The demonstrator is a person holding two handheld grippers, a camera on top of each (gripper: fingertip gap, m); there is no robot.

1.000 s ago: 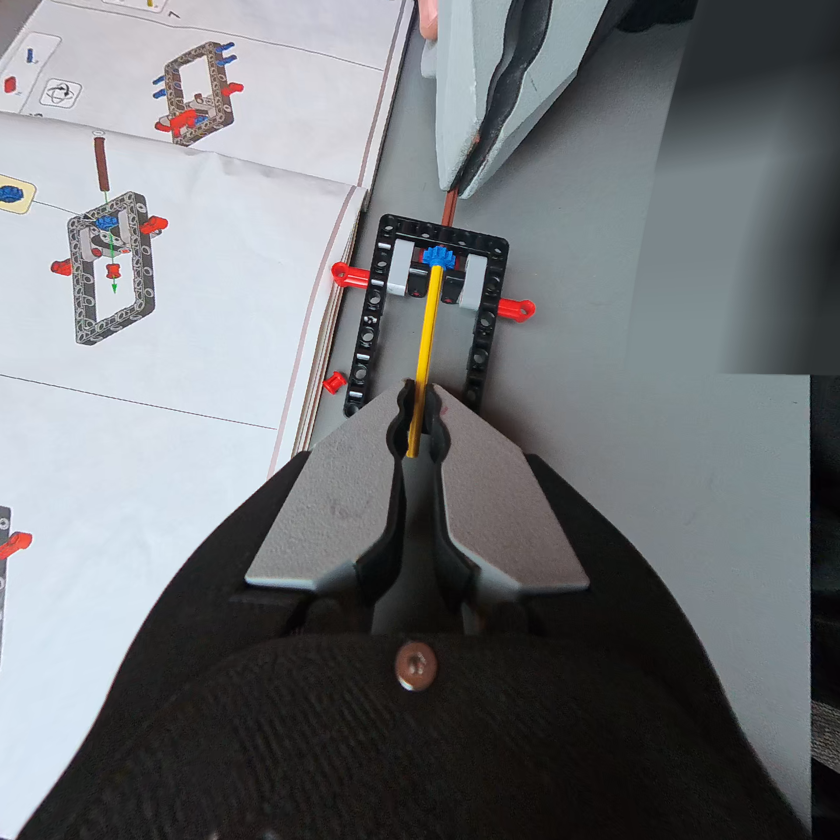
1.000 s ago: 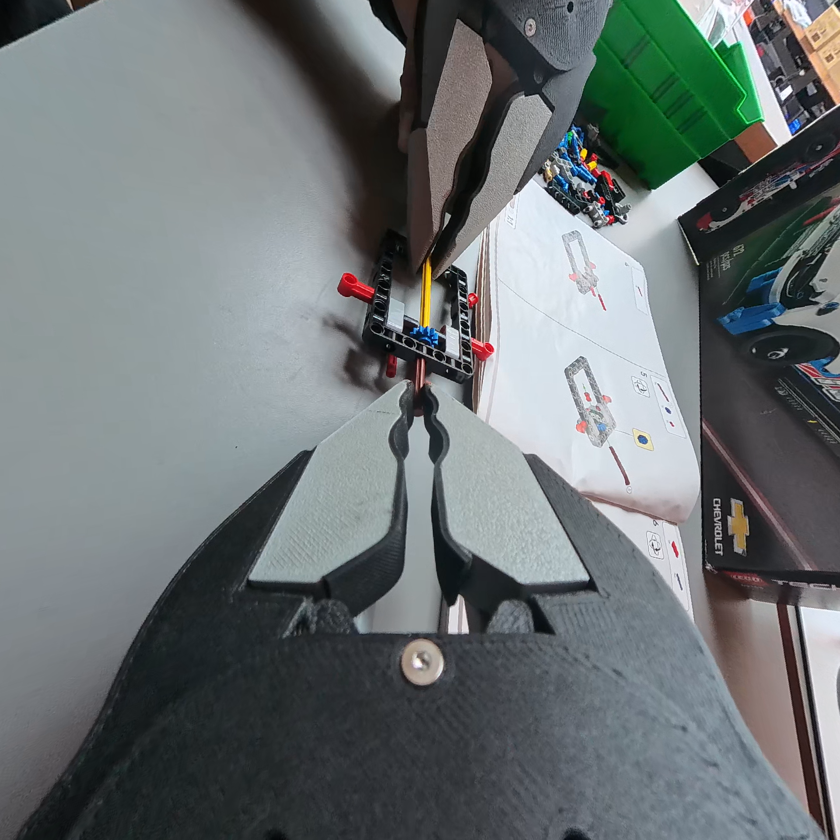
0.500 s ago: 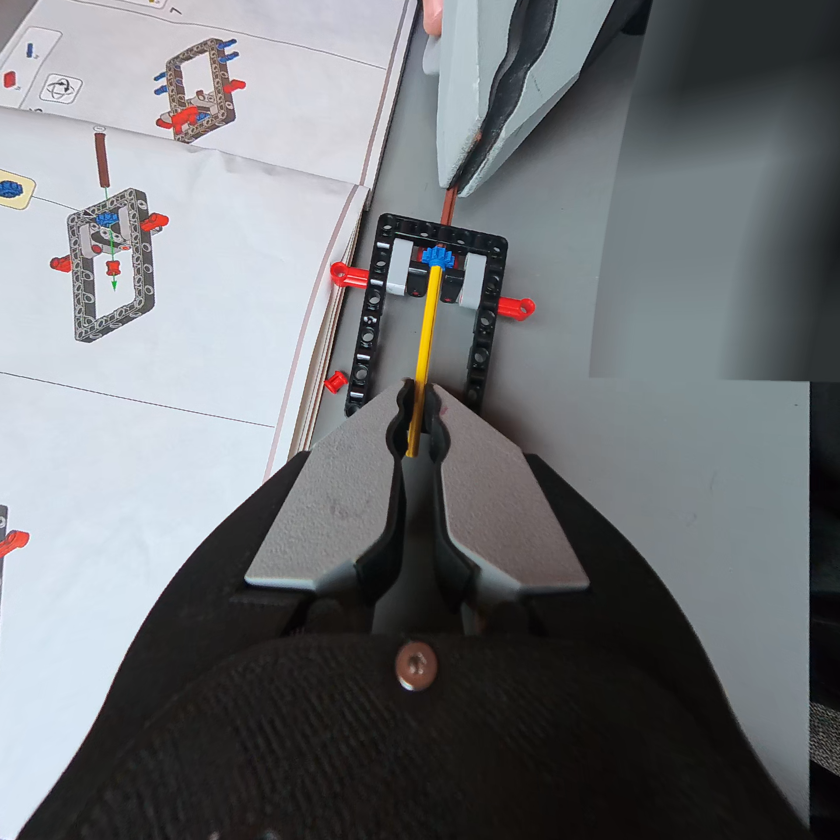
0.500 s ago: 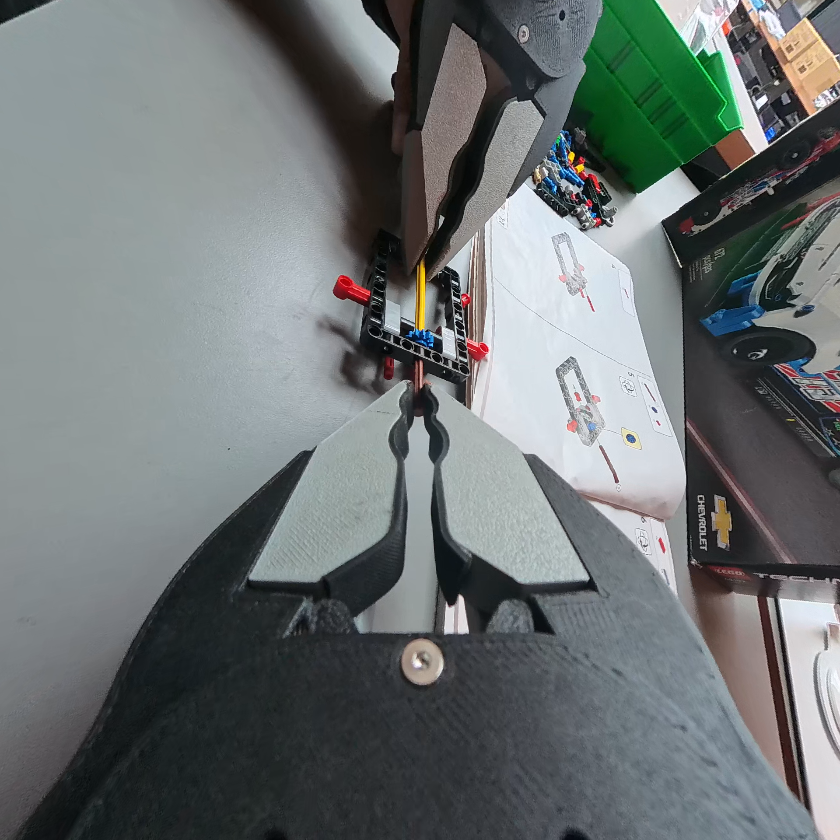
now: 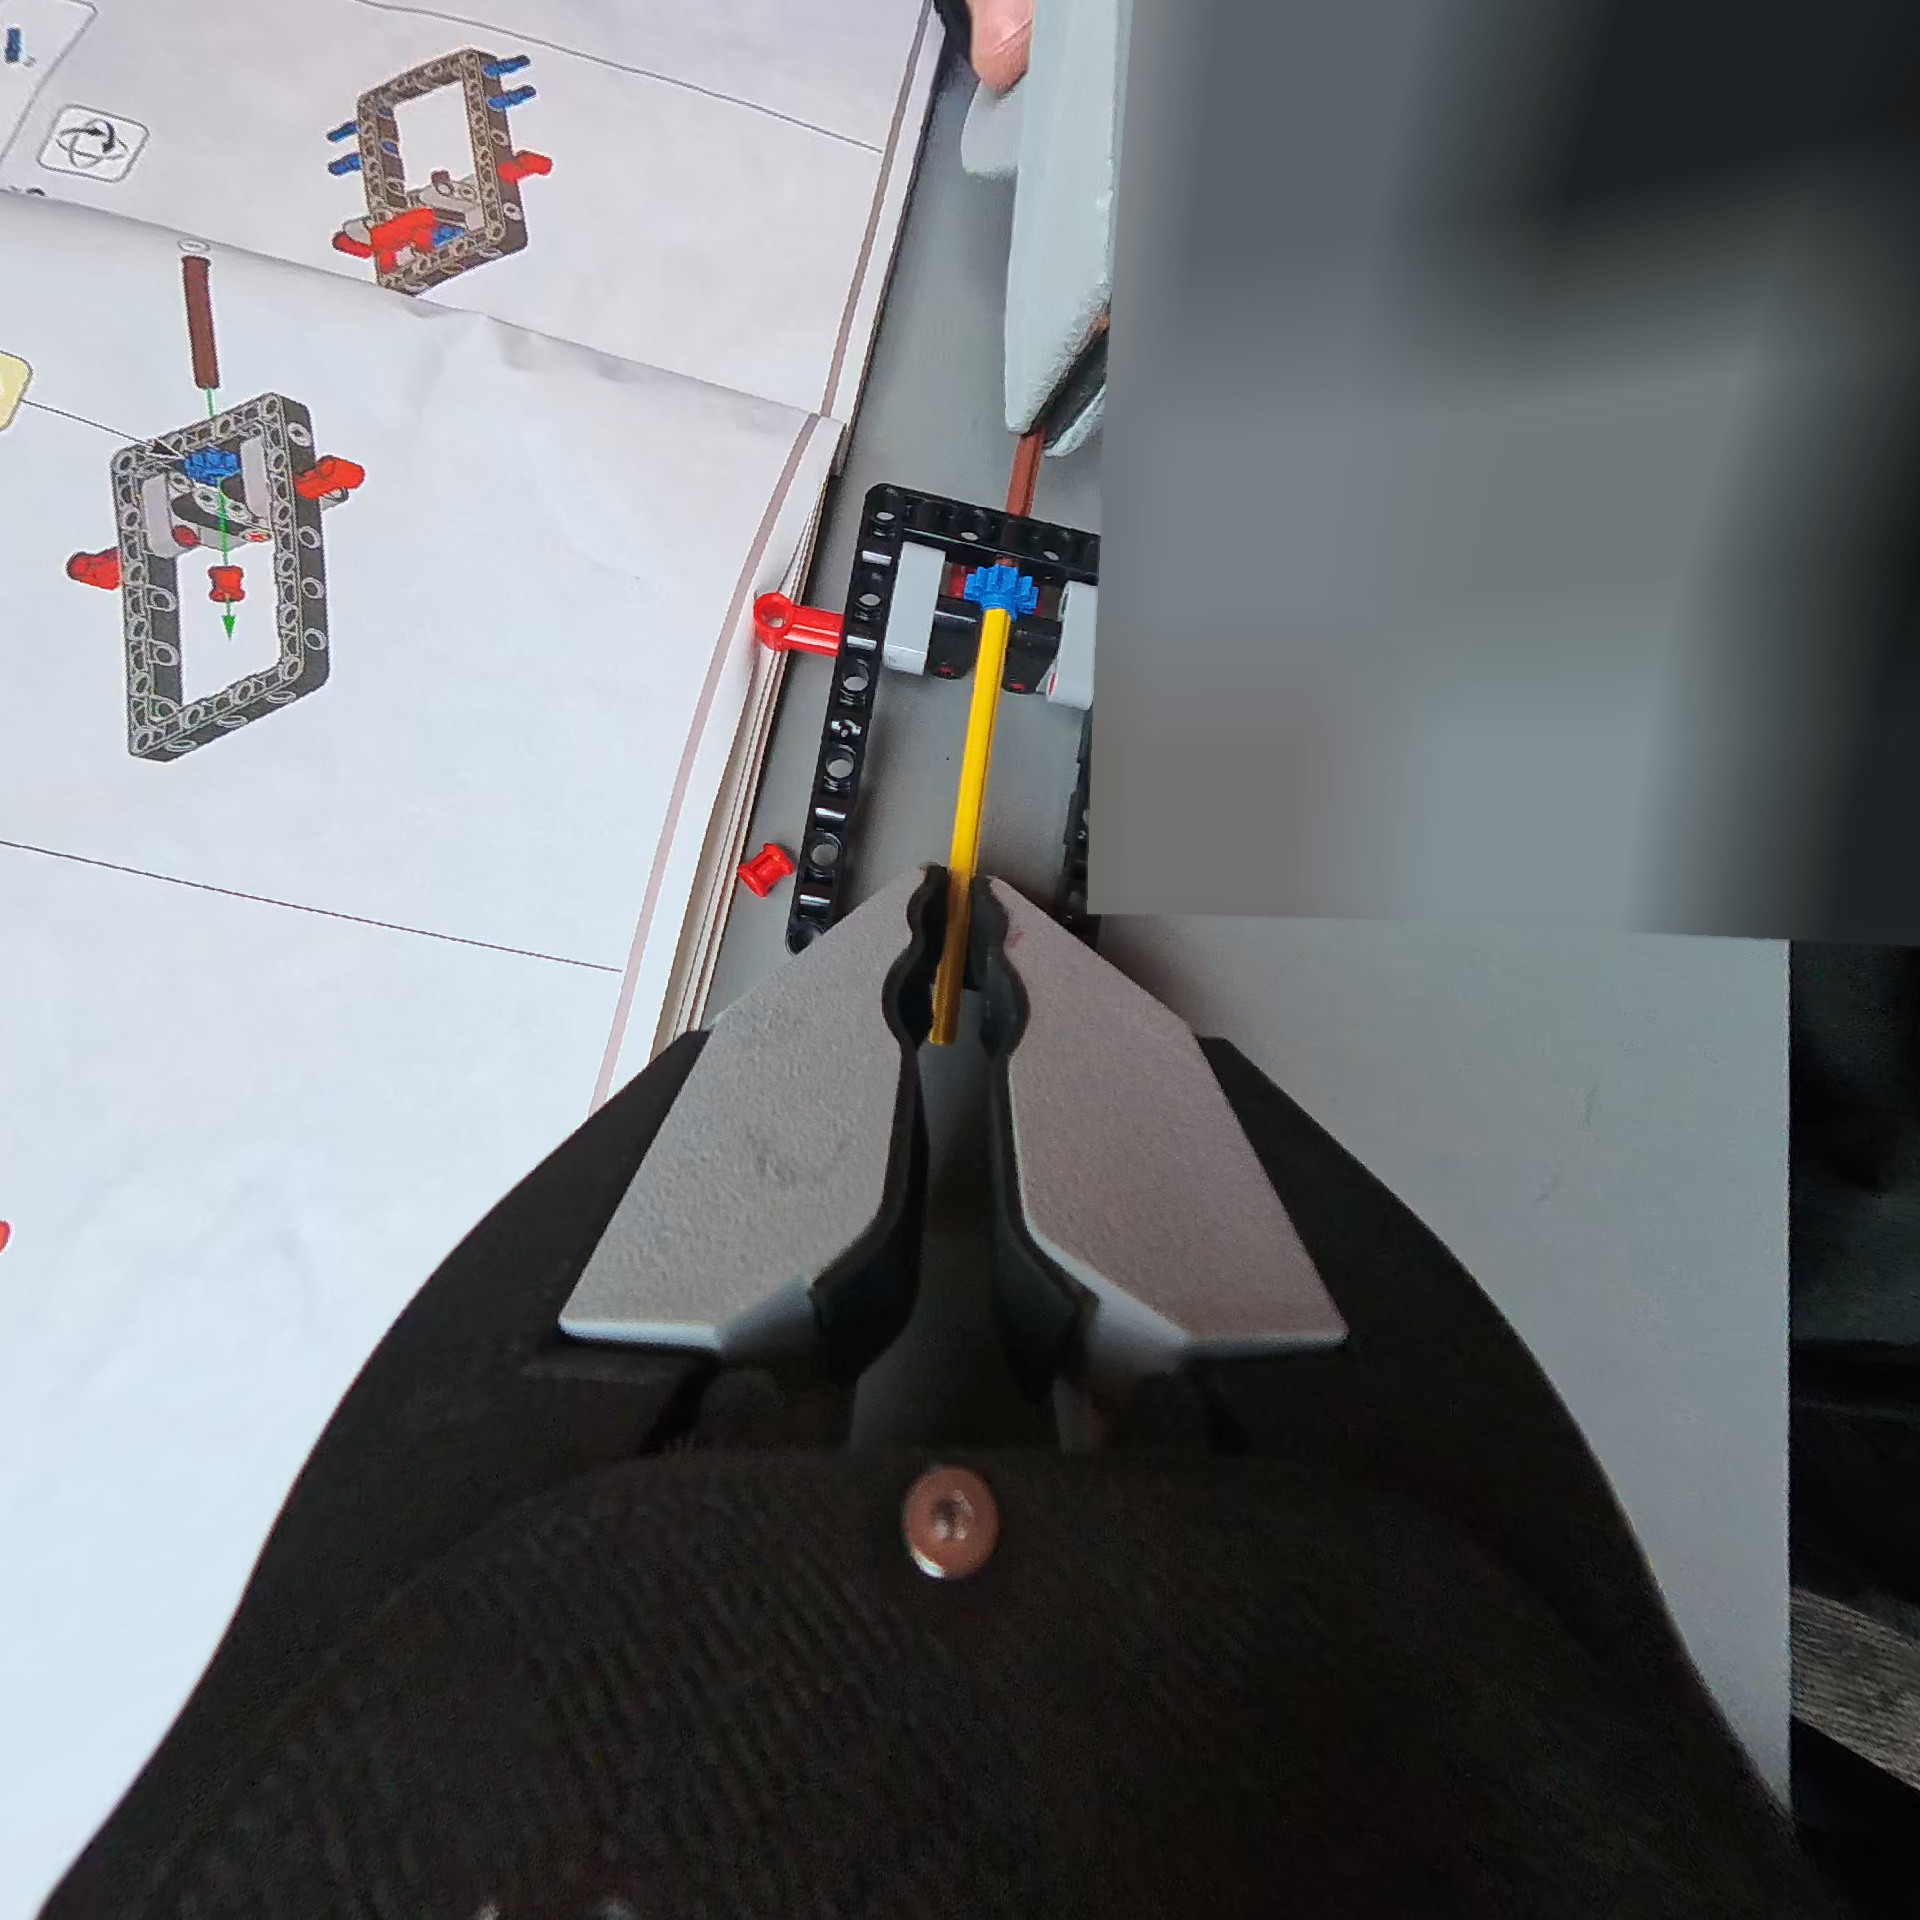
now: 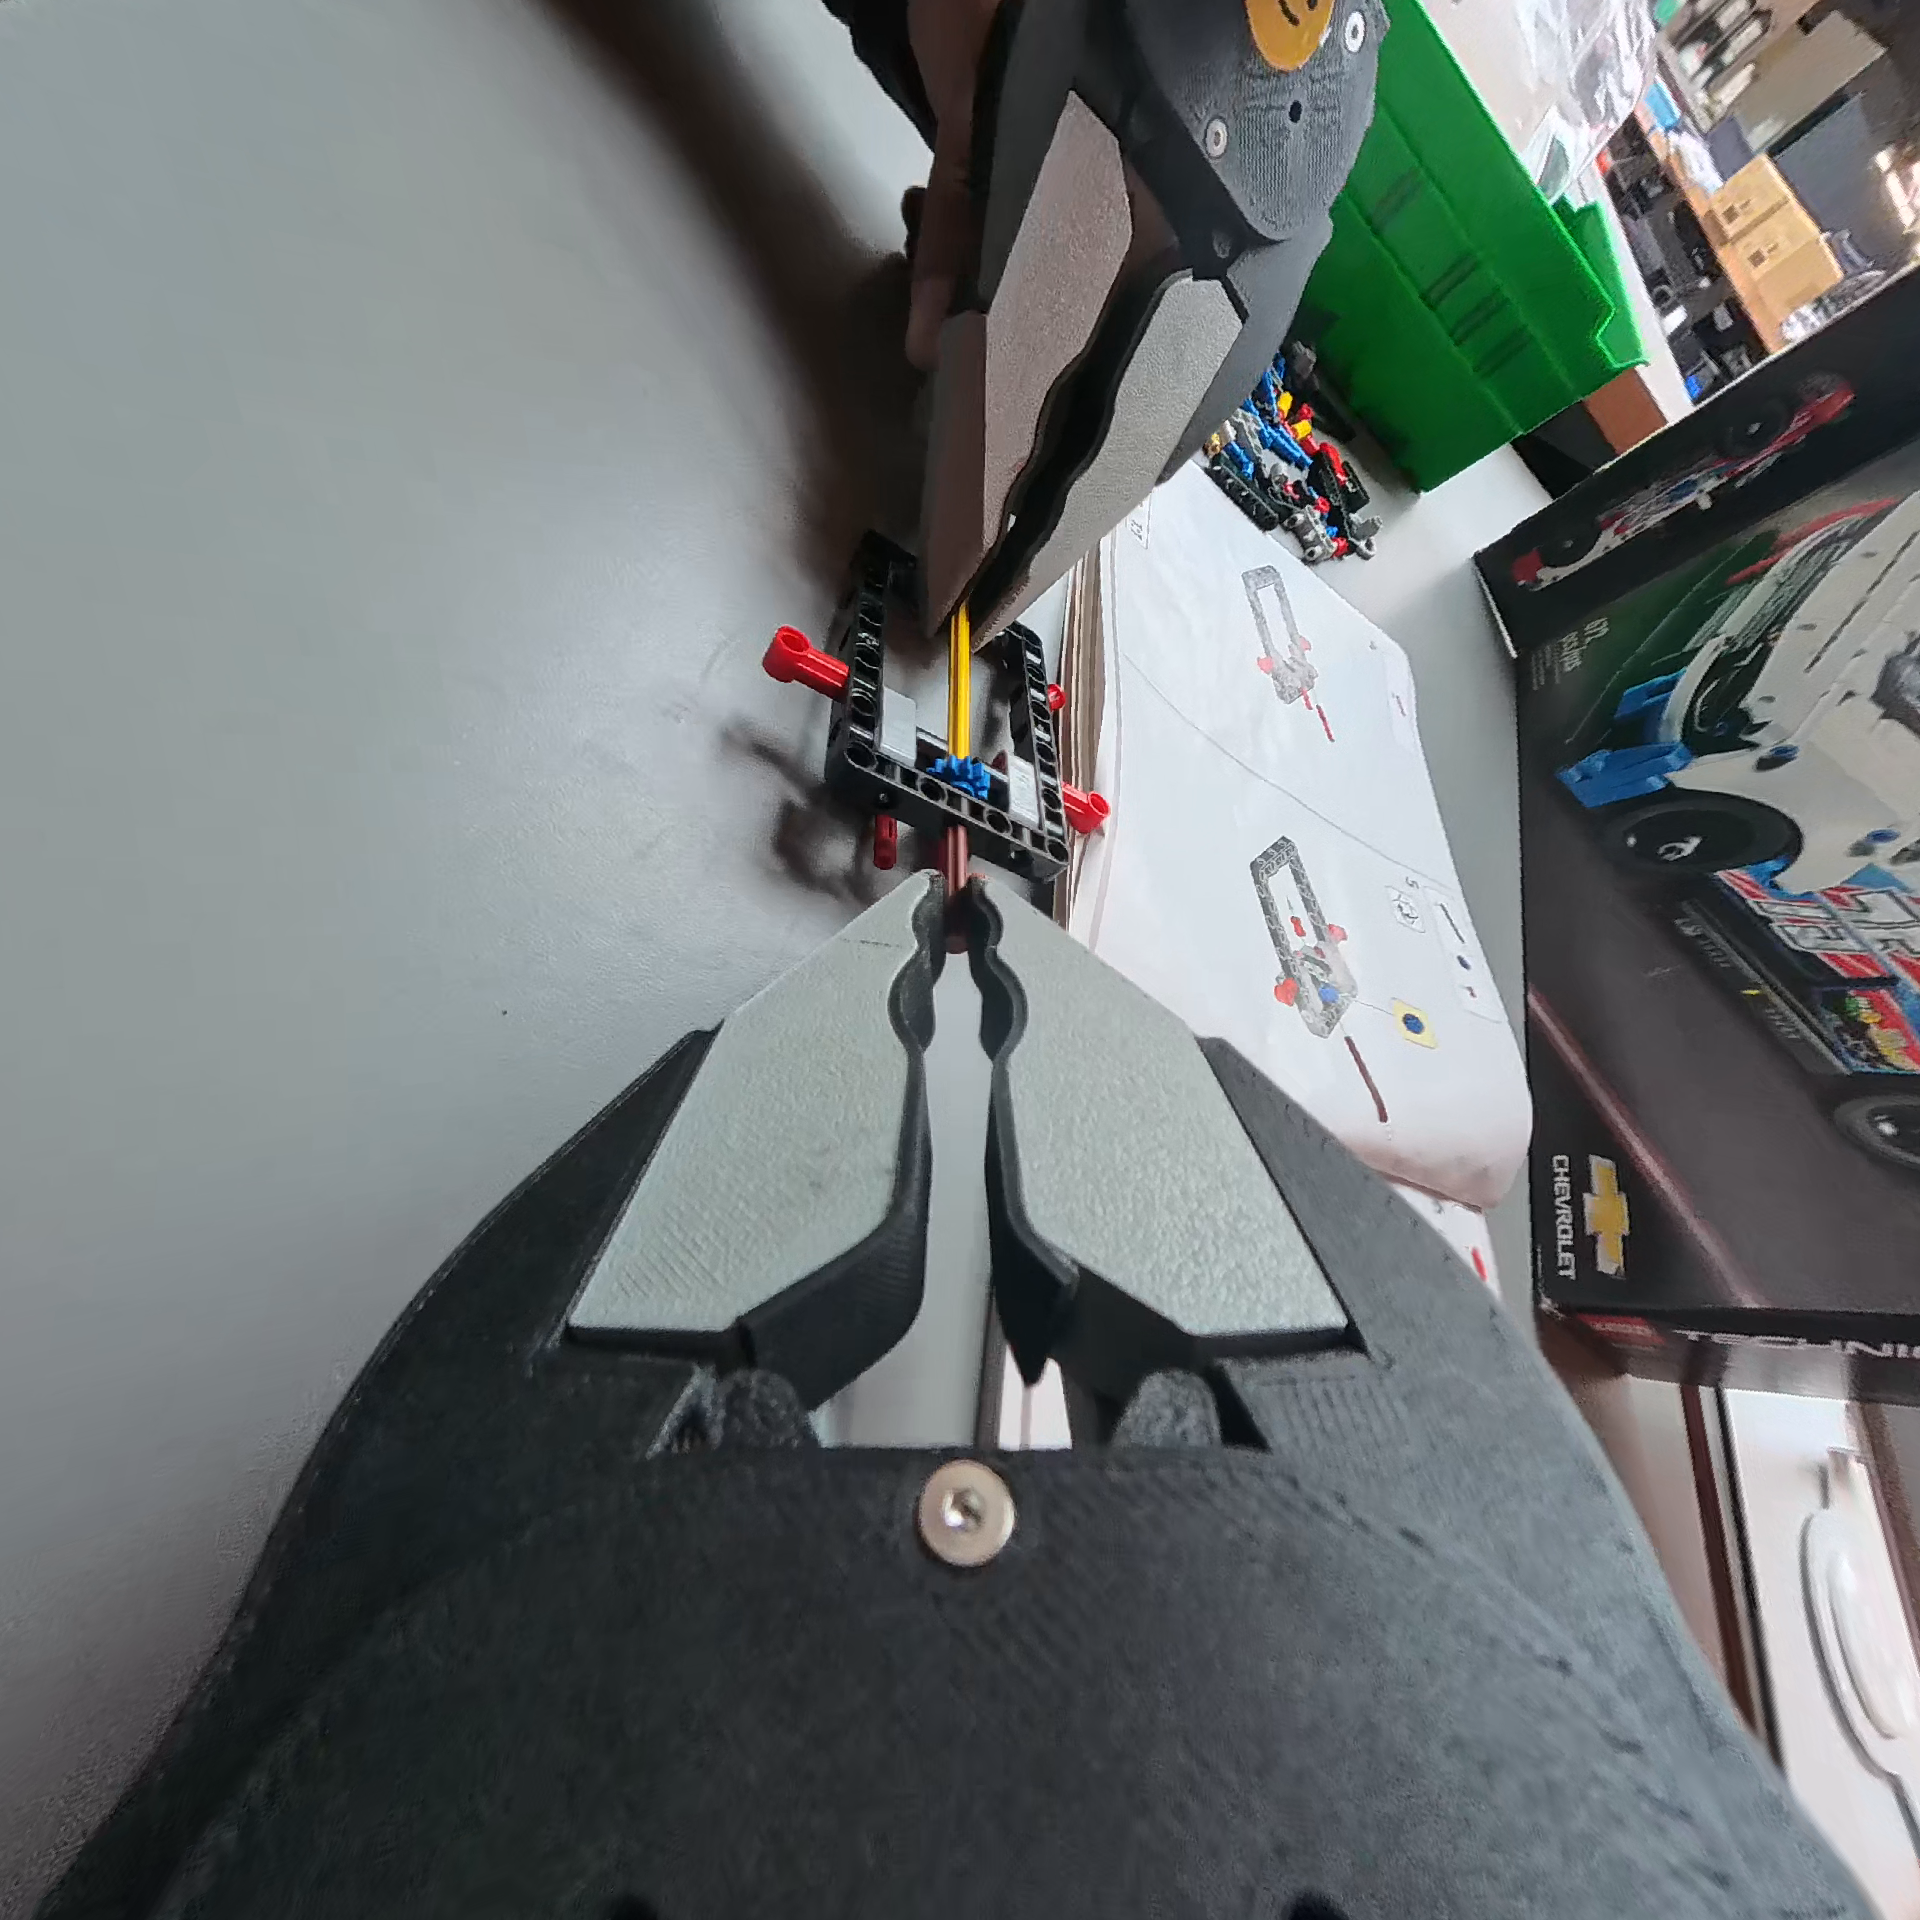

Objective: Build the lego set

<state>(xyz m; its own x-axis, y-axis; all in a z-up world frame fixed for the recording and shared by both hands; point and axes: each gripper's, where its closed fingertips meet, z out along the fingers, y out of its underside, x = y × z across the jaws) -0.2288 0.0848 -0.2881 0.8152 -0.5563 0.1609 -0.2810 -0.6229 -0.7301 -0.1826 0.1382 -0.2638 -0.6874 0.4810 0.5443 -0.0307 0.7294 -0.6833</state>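
Paper instruction booklet (image 5: 436, 665) lies open at far left on the grey tabletop (image 5: 1455, 1143), a small loose red bush (image 5: 766, 869) by its edge. Just beside it sits the black rectangular beam frame (image 5: 847, 727), red pins (image 5: 795, 627) poking from its sides. The left gripper (image 5: 961, 940) pinches a thin yellow axle (image 5: 977, 748) reaching a blue gear (image 5: 1000, 588). Opposite, the right gripper (image 6: 951, 914) clamps a brown axle (image 6: 953, 857) entering the frame's short end.

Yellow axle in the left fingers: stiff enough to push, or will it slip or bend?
The yellow axle looks straight, so probably stiff. It is thin and long, so a side load might flex it. It appears smooth, pinched only near one end, so it may slide.
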